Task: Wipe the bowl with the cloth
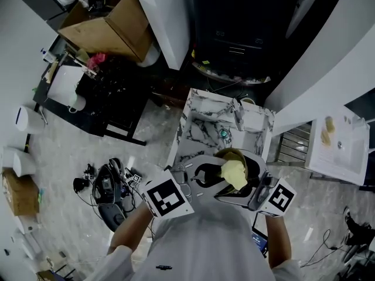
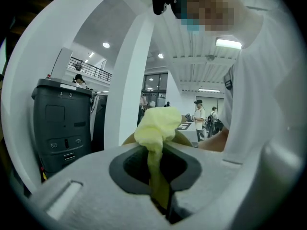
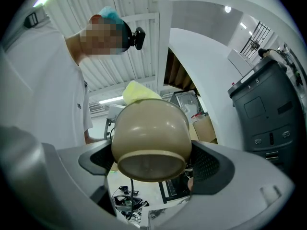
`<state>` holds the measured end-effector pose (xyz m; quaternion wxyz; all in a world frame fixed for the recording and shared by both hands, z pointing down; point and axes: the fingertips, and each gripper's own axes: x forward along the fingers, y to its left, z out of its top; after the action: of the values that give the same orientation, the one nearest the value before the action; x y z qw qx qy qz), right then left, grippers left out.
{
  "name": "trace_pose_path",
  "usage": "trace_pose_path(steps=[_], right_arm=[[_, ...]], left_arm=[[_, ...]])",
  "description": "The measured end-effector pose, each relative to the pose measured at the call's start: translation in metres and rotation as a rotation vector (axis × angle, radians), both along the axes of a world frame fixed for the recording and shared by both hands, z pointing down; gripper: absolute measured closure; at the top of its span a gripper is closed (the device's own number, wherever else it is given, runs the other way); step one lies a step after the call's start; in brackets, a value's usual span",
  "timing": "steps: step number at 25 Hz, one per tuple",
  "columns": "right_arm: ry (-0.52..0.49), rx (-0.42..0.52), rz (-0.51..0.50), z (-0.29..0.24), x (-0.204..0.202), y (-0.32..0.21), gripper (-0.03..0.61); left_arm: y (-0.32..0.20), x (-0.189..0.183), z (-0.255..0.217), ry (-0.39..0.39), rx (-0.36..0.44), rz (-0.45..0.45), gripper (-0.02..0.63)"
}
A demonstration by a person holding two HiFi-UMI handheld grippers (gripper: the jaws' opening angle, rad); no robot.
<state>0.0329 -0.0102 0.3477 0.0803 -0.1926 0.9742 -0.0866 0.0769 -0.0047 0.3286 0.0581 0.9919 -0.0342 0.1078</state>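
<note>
The tan bowl point(image 3: 151, 133) is held up in the air with its base toward the right gripper view's camera; my right gripper point(image 3: 151, 164) is shut on it, one jaw on each side. My left gripper point(image 2: 158, 195) is shut on the yellow cloth point(image 2: 156, 128), whose bunched end presses into the bowl's mouth point(image 2: 184, 139). The cloth point(image 3: 136, 92) also pokes out over the bowl's far rim. In the head view the bowl point(image 1: 234, 155) and the cloth point(image 1: 234, 173) sit between the left gripper point(image 1: 205, 175) and the right gripper point(image 1: 249, 187), close to the person's chest.
A small marble-topped table point(image 1: 202, 127) stands just ahead, below the grippers. A white basin unit point(image 1: 343, 148) is at the right, a dark machine point(image 1: 246, 22) beyond. Cables and gear point(image 1: 105, 186) lie on the floor at the left, with a cardboard box point(image 1: 117, 28) further back.
</note>
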Motion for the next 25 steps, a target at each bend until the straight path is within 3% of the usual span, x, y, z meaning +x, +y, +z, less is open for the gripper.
trace_pose_path(steps=[7,14,19,25], right_arm=[[0.011,0.003,-0.006,-0.002,0.001,0.001,0.081],[0.009,0.008,0.030,-0.006,0.007,-0.003,0.083],[0.025,0.009,0.053,-0.005,0.015,-0.005,0.083],[0.035,0.011,0.075,-0.005,0.017,-0.005,0.084]], left_arm=[[-0.017,0.005,0.005,-0.053,0.051,-0.081,0.581],[-0.029,0.002,0.023,-0.184,0.102,-0.161,0.581],[-0.025,0.004,0.040,-0.247,0.070,-0.130,0.581],[-0.010,0.007,0.054,-0.265,0.010,-0.060,0.581]])
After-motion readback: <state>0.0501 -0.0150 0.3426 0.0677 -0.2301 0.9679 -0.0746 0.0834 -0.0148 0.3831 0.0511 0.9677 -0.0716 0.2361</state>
